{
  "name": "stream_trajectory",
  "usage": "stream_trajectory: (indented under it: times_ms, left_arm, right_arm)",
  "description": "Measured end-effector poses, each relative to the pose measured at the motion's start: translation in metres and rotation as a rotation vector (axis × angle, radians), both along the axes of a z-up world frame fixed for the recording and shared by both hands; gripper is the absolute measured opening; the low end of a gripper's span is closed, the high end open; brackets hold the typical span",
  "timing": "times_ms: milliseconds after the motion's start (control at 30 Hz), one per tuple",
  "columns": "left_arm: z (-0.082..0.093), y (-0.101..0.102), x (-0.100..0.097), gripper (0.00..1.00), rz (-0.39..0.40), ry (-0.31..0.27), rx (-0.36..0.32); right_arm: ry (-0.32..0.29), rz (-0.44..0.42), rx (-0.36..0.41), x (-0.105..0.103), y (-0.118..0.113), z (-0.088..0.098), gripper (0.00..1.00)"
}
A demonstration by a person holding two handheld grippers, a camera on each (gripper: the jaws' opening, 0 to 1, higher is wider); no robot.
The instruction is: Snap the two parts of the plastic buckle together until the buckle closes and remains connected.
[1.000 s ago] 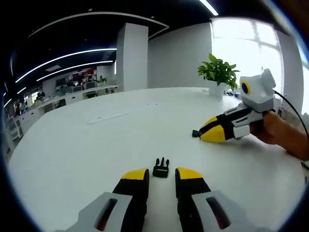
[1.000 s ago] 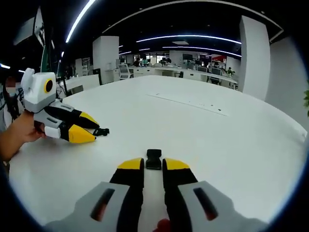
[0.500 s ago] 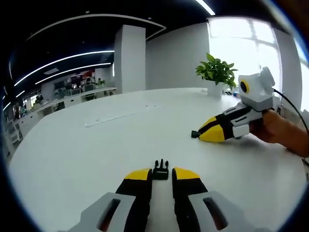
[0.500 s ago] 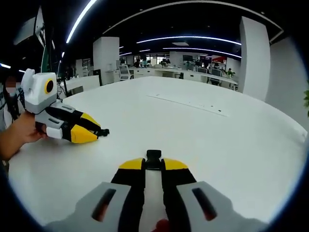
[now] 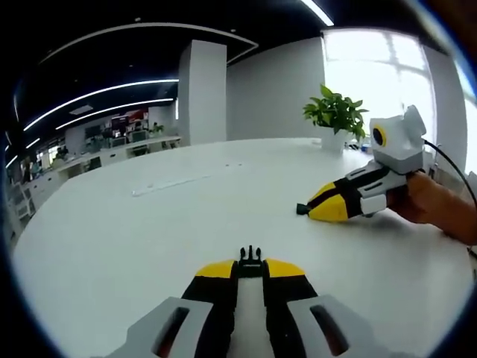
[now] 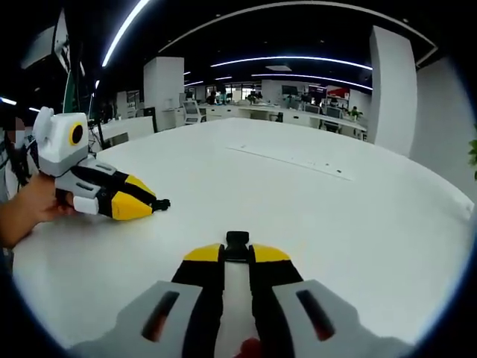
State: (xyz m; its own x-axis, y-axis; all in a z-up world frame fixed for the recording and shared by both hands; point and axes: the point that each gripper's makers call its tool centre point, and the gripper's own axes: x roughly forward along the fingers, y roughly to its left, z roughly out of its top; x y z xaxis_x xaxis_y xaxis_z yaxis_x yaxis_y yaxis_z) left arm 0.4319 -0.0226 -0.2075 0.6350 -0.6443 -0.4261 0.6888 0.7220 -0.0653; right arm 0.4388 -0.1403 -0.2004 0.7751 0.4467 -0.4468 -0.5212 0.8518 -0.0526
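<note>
The black pronged buckle half sits pinched between the yellow tips of my left gripper, prongs pointing away from me, low over the white table. My right gripper is shut on the black socket half, which juts out past its tips. In the left gripper view, the right gripper lies to the right with a dark bit at its tip. In the right gripper view, the left gripper shows at the left, with the pronged half at its tip. The two halves are well apart.
A potted plant stands at the table's far edge by the bright window. A person's hand holds the right gripper and another hand holds the left one. A faint seam crosses the tabletop. Office desks lie beyond.
My left gripper's jaws have shut on the pronged half, which lay loose before them. My right gripper's jaws have narrowed onto the socket half.
</note>
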Motion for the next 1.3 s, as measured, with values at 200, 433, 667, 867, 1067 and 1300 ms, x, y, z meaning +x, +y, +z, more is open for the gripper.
stream_trajectory:
  times_ms: [200, 433, 667, 867, 1067, 1300]
  left_arm:
    - [0.001, 0.000, -0.002, 0.12, -0.013, -0.002, 0.002]
    - [0.005, 0.001, -0.003, 0.12, -0.010, -0.004, -0.004]
    - [0.009, 0.000, -0.004, 0.12, -0.012, -0.011, -0.012]
    - [0.015, -0.001, -0.010, 0.12, -0.028, -0.019, -0.008]
    - [0.019, -0.003, -0.025, 0.12, -0.062, -0.011, -0.009]
    - [0.026, 0.001, -0.041, 0.12, -0.094, -0.018, -0.008]
  right_arm:
    - [-0.002, 0.006, -0.001, 0.001, 0.001, 0.000, 0.13]
    - [-0.006, 0.010, -0.002, 0.001, -0.001, 0.002, 0.13]
    - [-0.010, 0.011, 0.003, -0.004, 0.001, 0.006, 0.13]
    - [-0.010, 0.023, 0.003, -0.011, 0.003, 0.010, 0.13]
    - [-0.013, 0.042, -0.004, -0.018, 0.004, 0.016, 0.13]
    - [-0.017, 0.067, -0.011, -0.036, 0.009, 0.021, 0.13]
